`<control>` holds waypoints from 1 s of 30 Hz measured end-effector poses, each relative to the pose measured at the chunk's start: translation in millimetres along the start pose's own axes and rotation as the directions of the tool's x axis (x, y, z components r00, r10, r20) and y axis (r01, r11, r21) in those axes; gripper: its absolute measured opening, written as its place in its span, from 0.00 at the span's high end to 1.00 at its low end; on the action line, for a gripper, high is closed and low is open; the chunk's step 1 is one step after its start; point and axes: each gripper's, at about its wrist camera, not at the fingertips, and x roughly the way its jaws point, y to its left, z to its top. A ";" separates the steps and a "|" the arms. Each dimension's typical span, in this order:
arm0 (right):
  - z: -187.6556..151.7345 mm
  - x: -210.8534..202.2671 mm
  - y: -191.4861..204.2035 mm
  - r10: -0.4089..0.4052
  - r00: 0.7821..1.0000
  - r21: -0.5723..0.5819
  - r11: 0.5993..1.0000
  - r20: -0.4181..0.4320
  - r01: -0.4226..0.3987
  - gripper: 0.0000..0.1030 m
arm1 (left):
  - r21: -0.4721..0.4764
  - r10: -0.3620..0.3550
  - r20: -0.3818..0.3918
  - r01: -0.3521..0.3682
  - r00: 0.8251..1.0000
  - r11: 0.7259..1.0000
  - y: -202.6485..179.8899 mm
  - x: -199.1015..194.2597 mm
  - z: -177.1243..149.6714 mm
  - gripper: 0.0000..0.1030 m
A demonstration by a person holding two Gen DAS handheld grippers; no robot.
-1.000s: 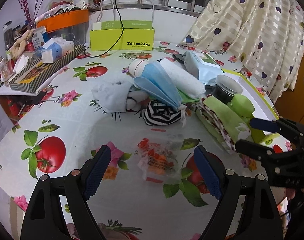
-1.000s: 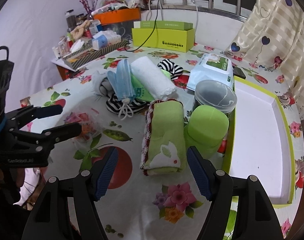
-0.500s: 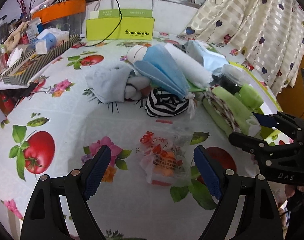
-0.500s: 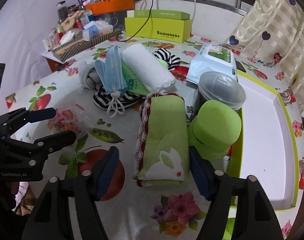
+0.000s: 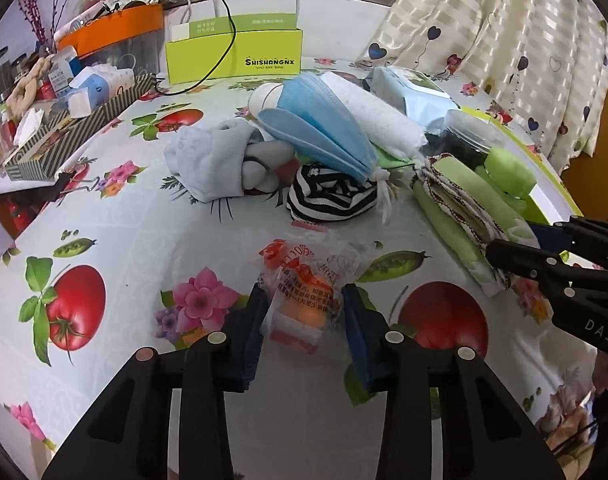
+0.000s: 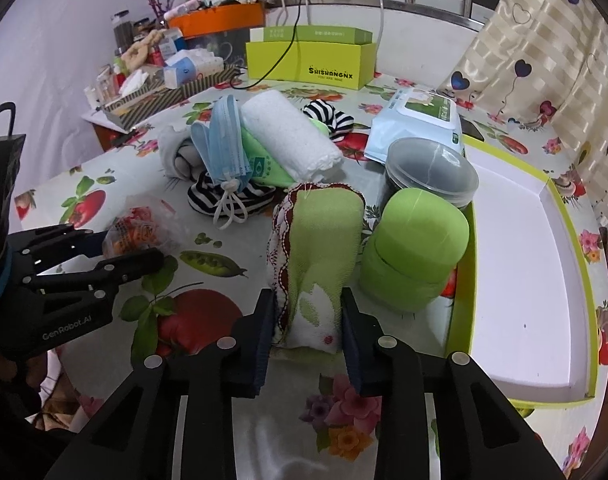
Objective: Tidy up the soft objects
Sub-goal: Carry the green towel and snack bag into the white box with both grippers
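A clear plastic packet (image 5: 300,300) with orange print lies on the fruit-print tablecloth. My left gripper (image 5: 304,320) is closing, and its pads touch both sides of the packet. In the right wrist view, a rolled green towel (image 6: 324,248) with a white rabbit is squeezed at its near end by my closing right gripper (image 6: 306,320). Behind them lie a bundle of blue face masks (image 5: 324,128), a white rolled towel (image 6: 292,144), striped socks (image 5: 332,196) and a grey cloth (image 5: 208,160).
A white tray with a green rim (image 6: 544,188) stands to the right of the towel. A green-capped container (image 6: 416,248), a dark jar (image 6: 428,176) and a wipes pack (image 6: 420,120) crowd its left side. A green box (image 5: 232,56) and clutter line the back.
Both grippers have narrowed from wide open. The left one sank and closed onto the plastic packet; the right one closed onto the green towel's near end.
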 end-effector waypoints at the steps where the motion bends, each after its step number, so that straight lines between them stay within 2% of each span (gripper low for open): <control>1: -0.7 -1.8 -0.1 0.003 1.000 0.001 1.000 0.003 -0.003 0.73 | 0.001 -0.005 -0.001 0.005 1.000 1.000 -1.1 -0.9 -0.5 0.64; 6: -3.2 -17.5 1.2 0.021 0.999 0.005 1.000 0.035 -0.021 0.74 | -0.001 -0.019 0.002 0.019 1.000 1.000 -4.7 -8.4 -1.6 0.64; 19: -3.2 -72.7 6.8 0.015 0.989 0.000 1.000 0.145 -0.016 0.74 | 0.042 -0.066 0.096 0.062 0.993 0.997 -26.0 -52.9 10.8 0.64; 30: -6.4 -113.4 -35.0 -0.056 0.973 0.072 0.997 0.224 0.041 0.74 | 0.117 -0.139 0.154 0.121 0.978 0.986 -68.7 -69.1 43.7 0.64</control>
